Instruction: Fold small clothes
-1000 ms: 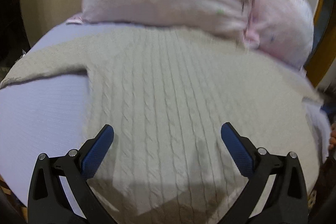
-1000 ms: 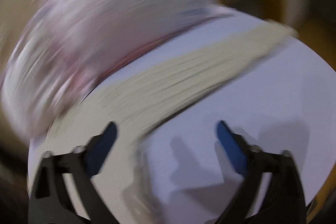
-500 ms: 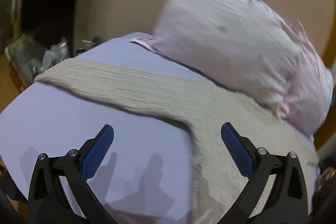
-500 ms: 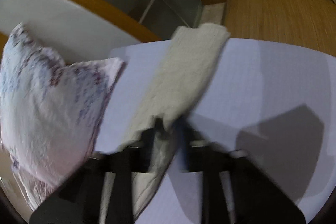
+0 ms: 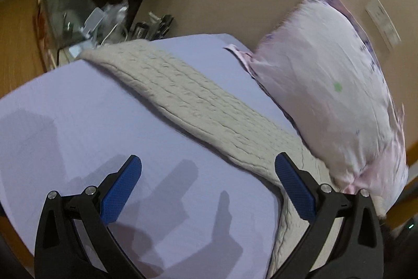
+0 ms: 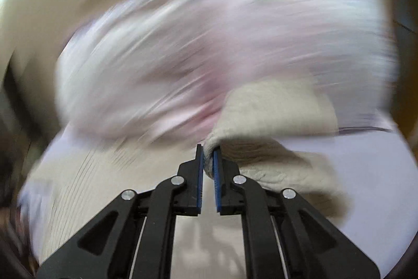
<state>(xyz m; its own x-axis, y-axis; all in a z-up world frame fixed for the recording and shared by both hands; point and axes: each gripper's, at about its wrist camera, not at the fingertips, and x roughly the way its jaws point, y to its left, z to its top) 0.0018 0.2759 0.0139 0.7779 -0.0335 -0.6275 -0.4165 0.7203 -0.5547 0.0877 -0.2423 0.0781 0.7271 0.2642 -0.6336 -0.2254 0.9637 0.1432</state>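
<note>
Sweater [image 5: 198, 98], beige cable-knit, is lying across the lavender bed sheet [image 5: 78, 109], its sleeve running from upper left toward lower right of the left wrist view. Left gripper [image 5: 208, 182] is hovering at the bottom of the frame, fingers spread wide, holding nothing. Pink pillow [image 5: 326, 85] is resting at right, touching the knit. Right gripper [image 6: 208, 161] is pinching a sweater fold at the centre of the blurred right wrist view.
</note>
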